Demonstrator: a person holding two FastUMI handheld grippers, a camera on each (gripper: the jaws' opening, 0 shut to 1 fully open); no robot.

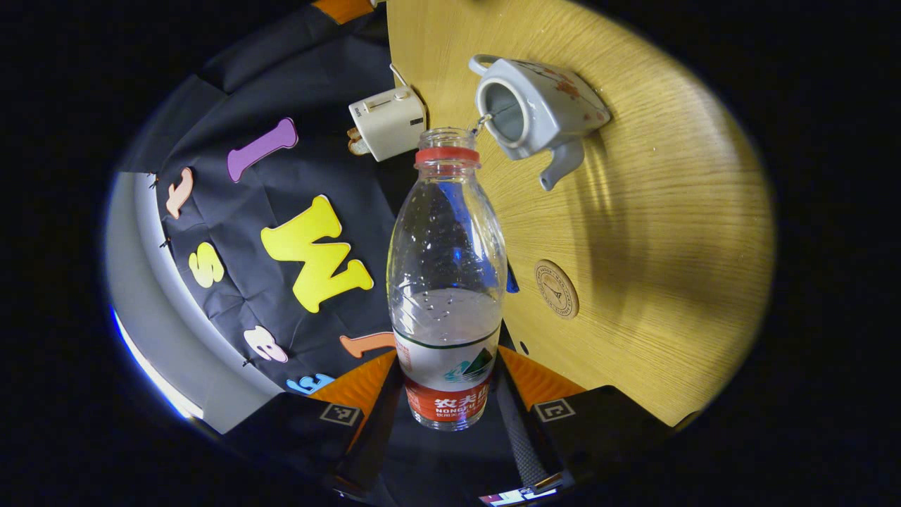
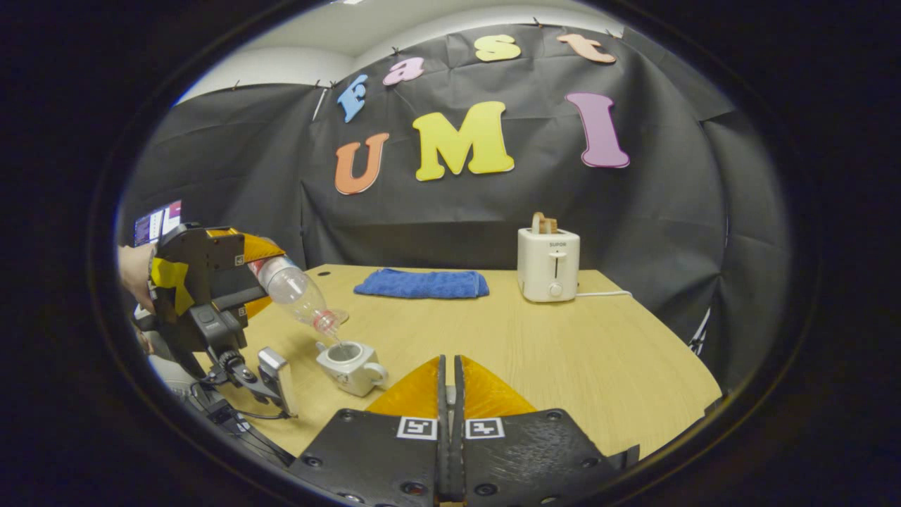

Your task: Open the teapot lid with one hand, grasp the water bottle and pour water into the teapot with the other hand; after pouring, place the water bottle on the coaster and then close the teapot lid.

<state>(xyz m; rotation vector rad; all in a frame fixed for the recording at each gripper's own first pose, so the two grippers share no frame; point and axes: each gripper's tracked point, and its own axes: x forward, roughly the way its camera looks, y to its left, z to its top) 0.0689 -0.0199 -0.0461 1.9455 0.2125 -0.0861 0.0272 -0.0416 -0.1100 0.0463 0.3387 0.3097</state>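
Left gripper view has the left gripper [image 1: 446, 384] clamped on the tilted water bottle [image 1: 446, 282], dribbling into the open teapot [image 1: 535, 105], while the right gripper's [image 2: 449, 377] jaws look closed, the lid hidden.

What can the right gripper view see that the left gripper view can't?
Right gripper view's extras: a blue cloth near the back of the wooden table, and a person's hand. Left gripper view's extra: the round coaster. Shared: the tilted water bottle pouring a thin stream into the open teapot, the white toaster, and the table.
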